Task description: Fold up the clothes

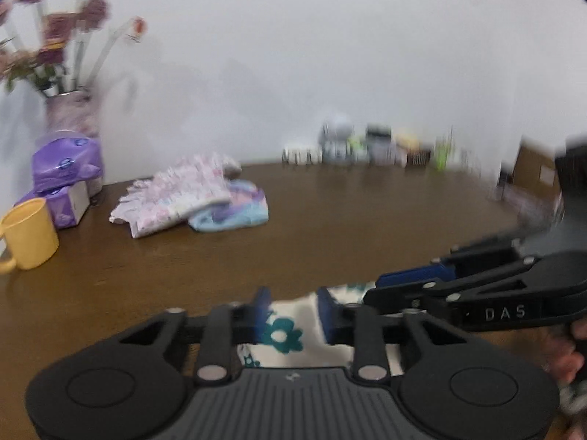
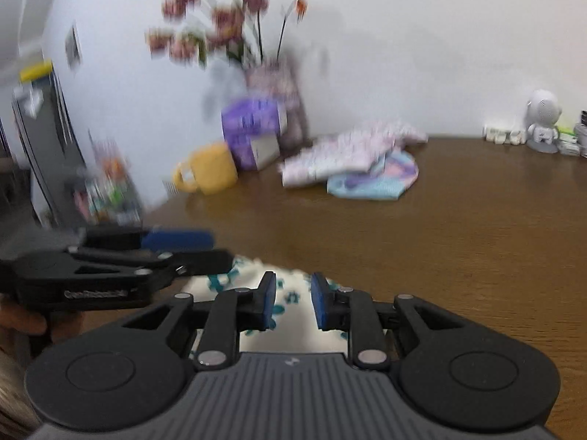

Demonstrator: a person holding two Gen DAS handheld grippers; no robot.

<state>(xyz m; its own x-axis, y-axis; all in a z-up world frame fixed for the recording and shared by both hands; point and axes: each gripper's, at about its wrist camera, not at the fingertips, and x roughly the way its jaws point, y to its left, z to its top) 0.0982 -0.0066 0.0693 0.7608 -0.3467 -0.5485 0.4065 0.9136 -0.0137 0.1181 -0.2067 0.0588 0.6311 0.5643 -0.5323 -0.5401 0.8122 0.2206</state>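
At the near edge of the table (image 1: 330, 227), both claws sit over a white flowered cloth (image 1: 286, 326). The left claw (image 1: 293, 311) has cloth between narrow jaws; the right claw (image 2: 293, 300) looks narrow too, grip unclear. Lift both corners level, I'd say.

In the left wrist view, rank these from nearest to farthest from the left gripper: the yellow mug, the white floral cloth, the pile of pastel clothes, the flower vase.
From the left gripper:
1. White floral cloth, right between its fingers.
2. Yellow mug, at the left edge.
3. Pile of pastel clothes, mid-table, left of centre; close to the mug's distance.
4. Flower vase, back left by the wall.

Blurred flowers (image 2: 220, 25); white floral garment (image 1: 290, 330) largely hidden behind jaws.
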